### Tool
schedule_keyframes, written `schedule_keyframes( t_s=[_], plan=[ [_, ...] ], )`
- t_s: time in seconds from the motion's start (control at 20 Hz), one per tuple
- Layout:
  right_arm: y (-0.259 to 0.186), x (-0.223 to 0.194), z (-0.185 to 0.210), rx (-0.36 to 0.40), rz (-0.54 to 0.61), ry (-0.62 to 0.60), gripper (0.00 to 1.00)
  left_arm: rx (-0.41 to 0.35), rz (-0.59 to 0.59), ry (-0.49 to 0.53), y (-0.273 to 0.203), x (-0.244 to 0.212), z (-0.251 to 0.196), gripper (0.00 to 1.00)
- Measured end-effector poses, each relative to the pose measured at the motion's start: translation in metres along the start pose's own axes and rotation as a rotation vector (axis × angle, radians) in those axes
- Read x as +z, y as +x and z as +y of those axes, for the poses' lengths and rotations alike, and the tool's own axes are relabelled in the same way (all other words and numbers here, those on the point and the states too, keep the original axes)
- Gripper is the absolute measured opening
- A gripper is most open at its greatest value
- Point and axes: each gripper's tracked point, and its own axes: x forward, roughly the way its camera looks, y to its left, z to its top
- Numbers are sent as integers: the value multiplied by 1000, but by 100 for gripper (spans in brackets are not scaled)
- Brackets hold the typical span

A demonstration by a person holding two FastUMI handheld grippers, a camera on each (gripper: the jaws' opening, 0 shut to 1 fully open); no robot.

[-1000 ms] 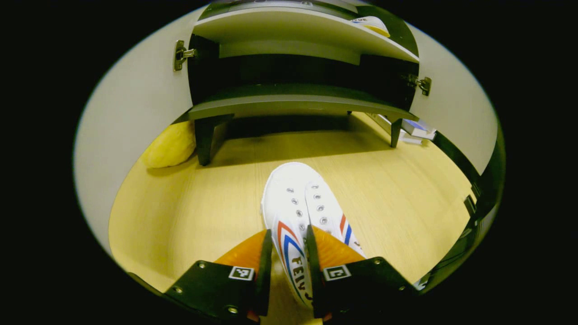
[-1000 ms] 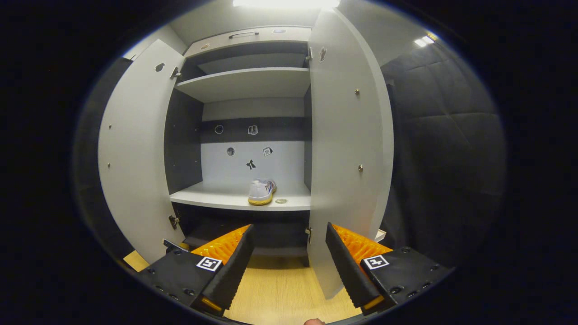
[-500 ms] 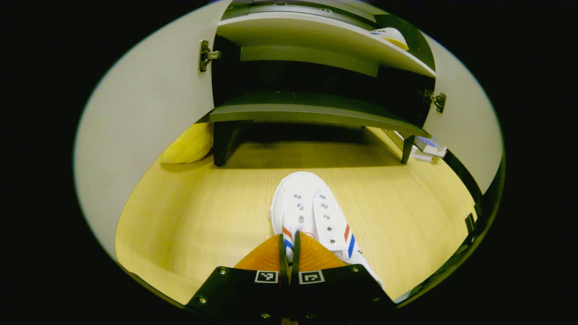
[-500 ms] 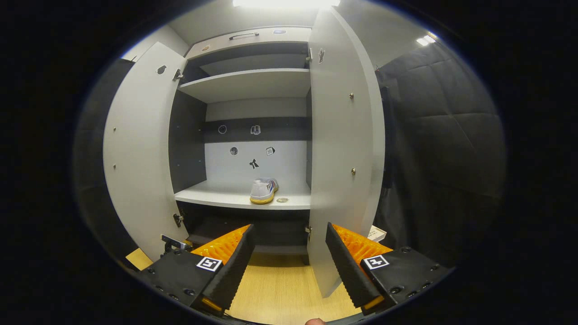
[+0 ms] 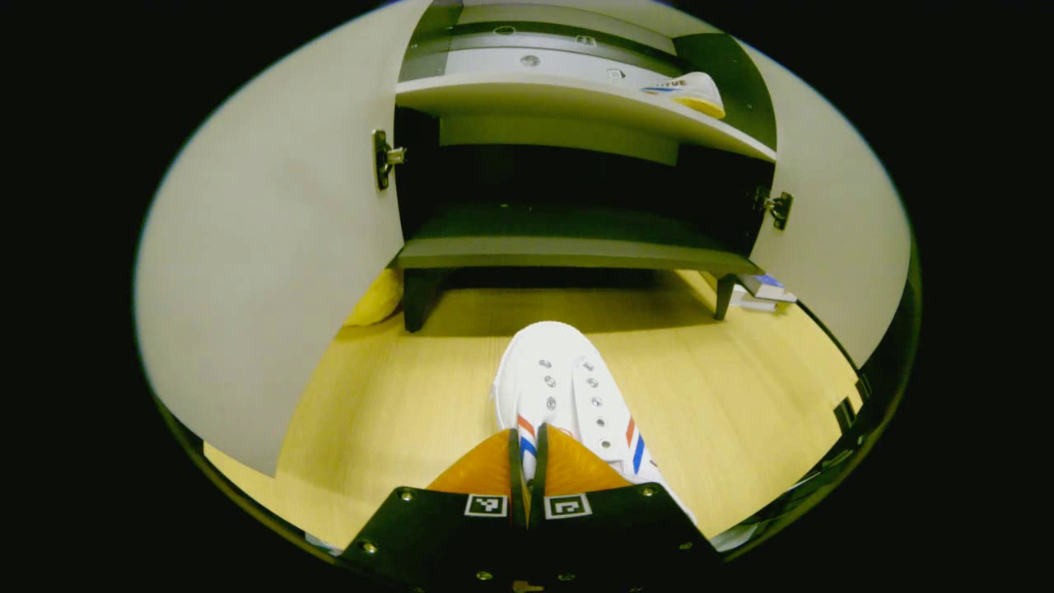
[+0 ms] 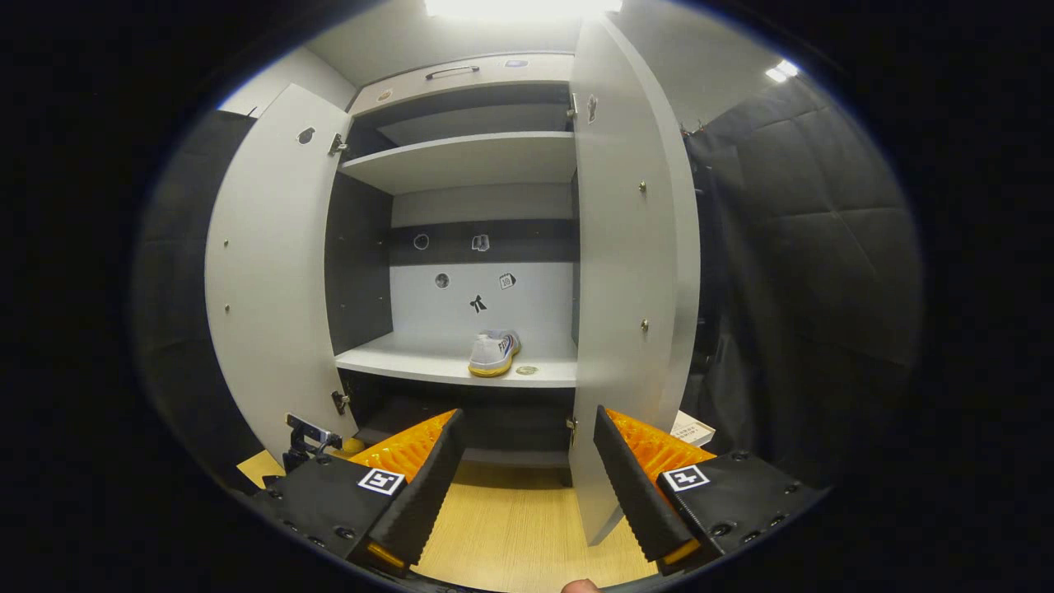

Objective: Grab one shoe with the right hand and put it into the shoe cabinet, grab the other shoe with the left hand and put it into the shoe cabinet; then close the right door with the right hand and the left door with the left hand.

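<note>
The white shoe [image 5: 560, 387] sits on the wood floor [image 5: 395, 412] in front of the shoe cabinet [image 6: 461, 156], toe toward it, and the left gripper [image 5: 527, 449] has its fingers pressed together on the shoe's side wall near the red and blue stripes. Both doors stand wide: the left door [image 5: 272, 247] and right door [image 6: 626, 272] leave a broad clear gap between them. The other shoe [image 6: 494, 354] rests on the middle shelf [image 6: 412, 362] (toward its right side); printed lettering on it is too small to read. The right gripper [image 6: 527, 469] hangs back with fingers spread, holding nothing.
</note>
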Motion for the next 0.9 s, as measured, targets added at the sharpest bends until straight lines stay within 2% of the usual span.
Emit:
schedule_keyframes(
  t_s=[0.45,0.9],
  plan=[
    [-7,2,2,46,-15,19,98,-42,-207,13,-71,79,7,1],
    [-20,-6,4,74,-11,40,98,-61,-392,25,-68,79,3,0]
  ],
)
